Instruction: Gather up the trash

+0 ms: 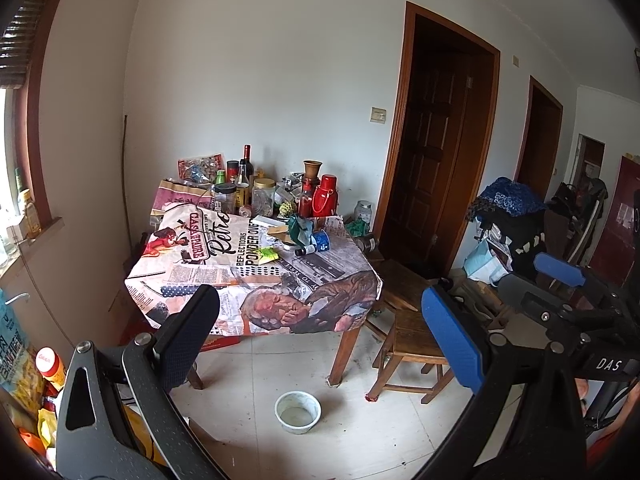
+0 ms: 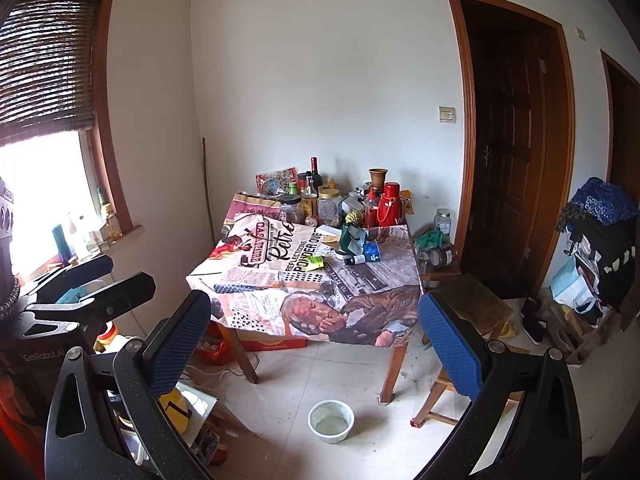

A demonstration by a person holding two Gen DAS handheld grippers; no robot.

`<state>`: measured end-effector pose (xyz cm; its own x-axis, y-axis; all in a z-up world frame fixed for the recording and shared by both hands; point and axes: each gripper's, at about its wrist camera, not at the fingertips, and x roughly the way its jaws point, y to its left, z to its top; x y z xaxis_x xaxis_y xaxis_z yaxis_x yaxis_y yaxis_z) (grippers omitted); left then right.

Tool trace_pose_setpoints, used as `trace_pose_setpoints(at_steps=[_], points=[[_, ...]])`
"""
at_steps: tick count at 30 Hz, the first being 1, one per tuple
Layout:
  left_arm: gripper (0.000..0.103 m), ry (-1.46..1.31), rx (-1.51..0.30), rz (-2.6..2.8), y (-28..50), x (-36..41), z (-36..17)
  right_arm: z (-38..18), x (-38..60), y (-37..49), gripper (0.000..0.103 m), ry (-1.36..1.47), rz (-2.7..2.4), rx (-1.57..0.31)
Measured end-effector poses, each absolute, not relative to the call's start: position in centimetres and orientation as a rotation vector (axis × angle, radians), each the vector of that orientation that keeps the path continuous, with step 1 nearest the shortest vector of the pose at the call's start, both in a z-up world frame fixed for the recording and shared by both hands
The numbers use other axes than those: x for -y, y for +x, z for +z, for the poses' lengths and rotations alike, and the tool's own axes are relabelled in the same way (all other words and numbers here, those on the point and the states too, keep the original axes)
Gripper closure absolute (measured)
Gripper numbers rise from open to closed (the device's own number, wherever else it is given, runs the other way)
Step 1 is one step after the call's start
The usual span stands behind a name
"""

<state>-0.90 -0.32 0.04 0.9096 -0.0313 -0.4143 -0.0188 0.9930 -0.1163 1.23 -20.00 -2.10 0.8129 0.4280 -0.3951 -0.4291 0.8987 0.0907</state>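
Both tongs, left [image 1: 320,332] and right [image 2: 316,340], spread wide and empty since nothing's picked; green wrapper [image 1: 267,255] and crumpled teal bag [image 1: 301,229] lie well ahead on table [image 1: 192,276].

Tablecloth [image 2: 304,280] printed with newspaper collage; red flask [image 2: 390,204]; white bowl [image 2: 331,421]; blue-padded fingers [image 2: 448,344]; brown door frames [image 1: 396,120]

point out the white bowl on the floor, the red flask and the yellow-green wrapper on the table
white bowl [image 2: 331,421]: right wrist view, on its front rim.
red flask [image 2: 389,205]: right wrist view, on its body.
yellow-green wrapper [image 1: 267,255]: left wrist view, on its middle.
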Motion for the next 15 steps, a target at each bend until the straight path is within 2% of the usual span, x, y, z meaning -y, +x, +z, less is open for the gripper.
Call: trace_pose_setpoints(at_steps=[15], points=[[0.001,-0.118,-0.441,-0.068,0.5,-2.6,-0.5,-2.6,17.6,2.1,0.0,0.003,0.394,-0.424]])
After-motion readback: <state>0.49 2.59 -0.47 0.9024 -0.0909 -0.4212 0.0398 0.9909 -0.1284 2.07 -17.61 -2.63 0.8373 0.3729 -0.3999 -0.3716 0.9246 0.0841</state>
